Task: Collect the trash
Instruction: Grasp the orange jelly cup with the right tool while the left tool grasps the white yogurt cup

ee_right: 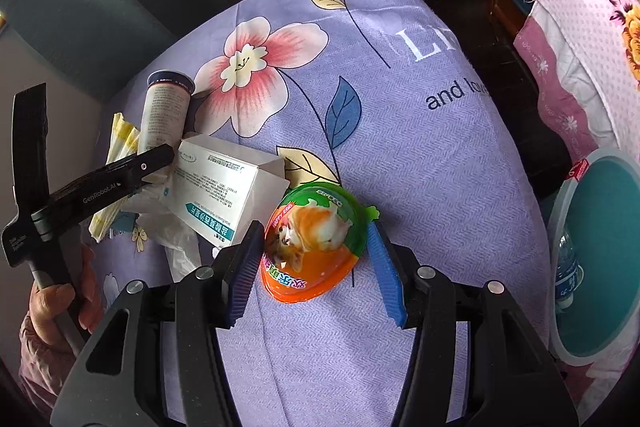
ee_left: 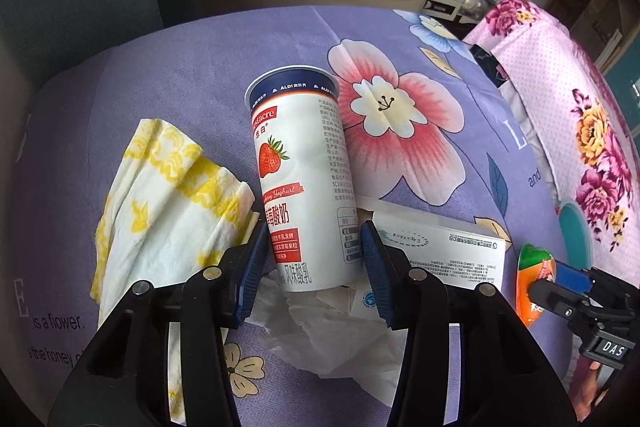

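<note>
The strawberry yoghurt cup [ee_left: 304,183] lay on its side on the purple floral cloth [ee_left: 200,67], its long axis running away from the left wrist camera, blue-rimmed mouth at the far end and base nearest the fingers. The left gripper [ee_left: 316,247] straddled the cup's lower half, blue pads pressed against both flanks, clenched on it. A yellow-printed paper napkin [ee_left: 160,195] sat just left of the cup, crumpled white tissue [ee_left: 328,339] under its base, and a white medicine box [ee_left: 436,255] just right.

The right gripper [ee_right: 316,247] clasped the orange-and-green egg-shaped toy capsule [ee_right: 316,243], which rested on the cloth with its dome up and its long axis slanting from near-left to far-right; the left pad touched its edge, the right pad sat at the green tab. A teal bin [ee_right: 600,259] stood at the far right, a water bottle [ee_right: 566,271] inside.
</note>
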`<state>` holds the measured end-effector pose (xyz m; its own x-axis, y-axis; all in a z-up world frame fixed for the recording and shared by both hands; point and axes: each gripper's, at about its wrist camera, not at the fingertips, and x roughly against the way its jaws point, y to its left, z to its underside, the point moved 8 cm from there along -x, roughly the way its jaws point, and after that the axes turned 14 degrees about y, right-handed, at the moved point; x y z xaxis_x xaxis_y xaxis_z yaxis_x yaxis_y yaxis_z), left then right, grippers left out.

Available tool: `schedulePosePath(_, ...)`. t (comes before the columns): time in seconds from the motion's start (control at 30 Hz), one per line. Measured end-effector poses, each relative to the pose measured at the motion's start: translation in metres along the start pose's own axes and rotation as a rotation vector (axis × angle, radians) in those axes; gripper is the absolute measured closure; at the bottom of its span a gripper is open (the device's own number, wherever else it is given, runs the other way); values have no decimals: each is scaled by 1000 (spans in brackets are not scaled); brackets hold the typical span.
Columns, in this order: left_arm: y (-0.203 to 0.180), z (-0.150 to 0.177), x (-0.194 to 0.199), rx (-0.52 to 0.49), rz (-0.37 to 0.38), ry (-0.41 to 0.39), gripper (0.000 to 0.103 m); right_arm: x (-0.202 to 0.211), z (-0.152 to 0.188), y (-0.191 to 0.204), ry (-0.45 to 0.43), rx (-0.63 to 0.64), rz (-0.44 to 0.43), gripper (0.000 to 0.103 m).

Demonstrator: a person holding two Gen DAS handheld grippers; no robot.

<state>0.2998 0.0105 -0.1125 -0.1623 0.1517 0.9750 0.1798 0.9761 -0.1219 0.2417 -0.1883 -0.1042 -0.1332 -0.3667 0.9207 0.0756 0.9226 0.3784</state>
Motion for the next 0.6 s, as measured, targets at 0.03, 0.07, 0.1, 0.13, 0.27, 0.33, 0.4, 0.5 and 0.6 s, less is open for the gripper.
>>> schedulePosePath(0.03,-3,2,0,-6,6,3,55,1,1,-2,-1,-5,-2,52)
schedulePosePath(0.07,-8,6,1,-14,16,7,55,2,1,-4,-4,-10,-4,52)
schedulePosePath(0.1,-12,10,2,-23,25,11,55,3,1,-7,-7,-16,-6,52)
schedulePosePath(0.13,-16,15,3,-33,35,13,55,5,2,-9,-12,-21,-8,52)
schedulePosePath(0.27,-33,34,8,-55,85,22,55,12,8,-19,-24,-41,-9,52)
schedulePosePath(0.33,-38,45,13,-54,114,22,55,15,12,-25,-28,-51,-8,52)
schedulePosePath(0.4,-42,54,19,-49,135,13,55,18,17,-30,-32,-63,-10,52)
schedulePosePath(0.5,-43,65,30,-32,157,-7,55,22,25,-37,-34,-76,-13,52)
schedulePosePath(0.6,-46,81,35,-26,186,0,55,27,33,-41,-43,-79,-14,52)
